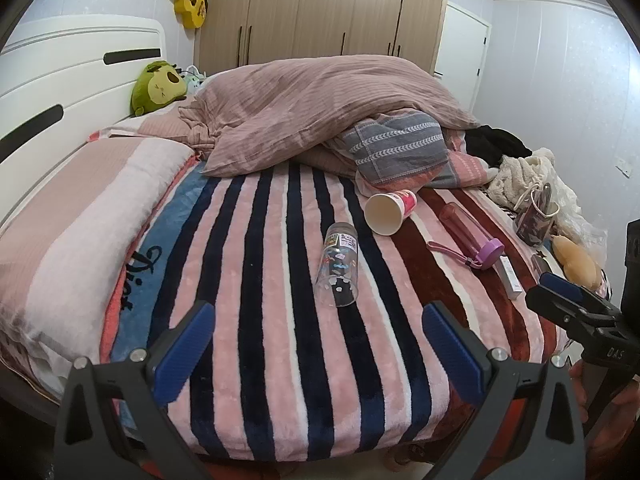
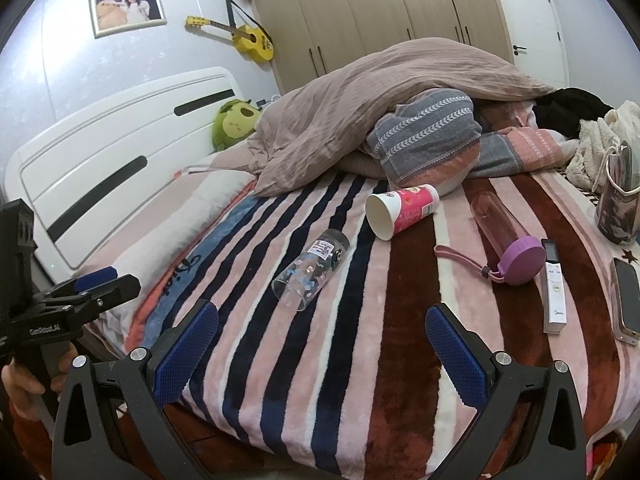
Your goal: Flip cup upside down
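Observation:
A clear glass cup with cartoon stickers (image 1: 339,270) lies on its side on the striped blanket, mouth toward me; it also shows in the right wrist view (image 2: 310,274). A white and pink paper cup (image 1: 389,211) lies on its side behind it, also in the right wrist view (image 2: 400,210). My left gripper (image 1: 318,344) is open and empty, hovering over the blanket short of the glass cup. My right gripper (image 2: 322,344) is open and empty, also short of it. Each gripper shows at the edge of the other's view: the right one (image 1: 576,304) and the left one (image 2: 96,284).
A pink bottle with a purple lid (image 2: 508,232), a white remote (image 2: 554,288) and a phone (image 2: 626,300) lie at the right. A dark pouch (image 2: 618,208) stands at the far right. A heaped duvet (image 1: 320,112), pillows and a green plush toy (image 1: 160,86) fill the back of the bed.

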Demonstrator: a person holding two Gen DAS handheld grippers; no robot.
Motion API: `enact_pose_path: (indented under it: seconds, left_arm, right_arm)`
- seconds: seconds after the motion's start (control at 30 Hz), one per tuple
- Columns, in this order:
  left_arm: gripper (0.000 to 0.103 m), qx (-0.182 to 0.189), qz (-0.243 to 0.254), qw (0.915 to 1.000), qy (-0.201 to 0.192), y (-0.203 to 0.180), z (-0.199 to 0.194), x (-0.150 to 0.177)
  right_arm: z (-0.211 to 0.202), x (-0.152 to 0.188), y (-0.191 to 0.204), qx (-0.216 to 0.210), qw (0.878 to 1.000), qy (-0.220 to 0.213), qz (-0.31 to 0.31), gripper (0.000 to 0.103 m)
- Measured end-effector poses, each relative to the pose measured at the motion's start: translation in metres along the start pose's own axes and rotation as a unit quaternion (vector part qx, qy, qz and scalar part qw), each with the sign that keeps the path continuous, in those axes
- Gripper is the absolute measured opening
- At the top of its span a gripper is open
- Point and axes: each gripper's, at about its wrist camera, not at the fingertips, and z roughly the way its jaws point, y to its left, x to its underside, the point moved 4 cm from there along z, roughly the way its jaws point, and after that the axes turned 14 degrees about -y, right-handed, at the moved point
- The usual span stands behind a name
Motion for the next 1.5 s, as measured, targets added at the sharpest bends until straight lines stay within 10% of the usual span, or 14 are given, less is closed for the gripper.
enact_pose_path:
  seconds: [0.9, 1.33, 1.5]
  left_arm:
    - [0.103, 0.013, 0.001, 0.9999, 0.003, -0.002, 0.029, -0.007]
    - [0.102, 0.055, 0.011, 0.9924, 0.109, -0.037, 0.203, 0.011]
    - [0.083, 0.035, 0.031, 0.9836, 0.174, -0.043, 0.269, 0.043]
  right_arm:
    - [0.011, -0.017, -0.007, 0.021, 0.998, -0.042, -0.029, 0.103]
    - [0.122, -0.007, -0.083, -0.014, 0.999, -0.028, 0.012, 0.103]
    - [0.138, 0.015, -0.125, -0.003, 0.996, -0.007, 0.09, 0.103]
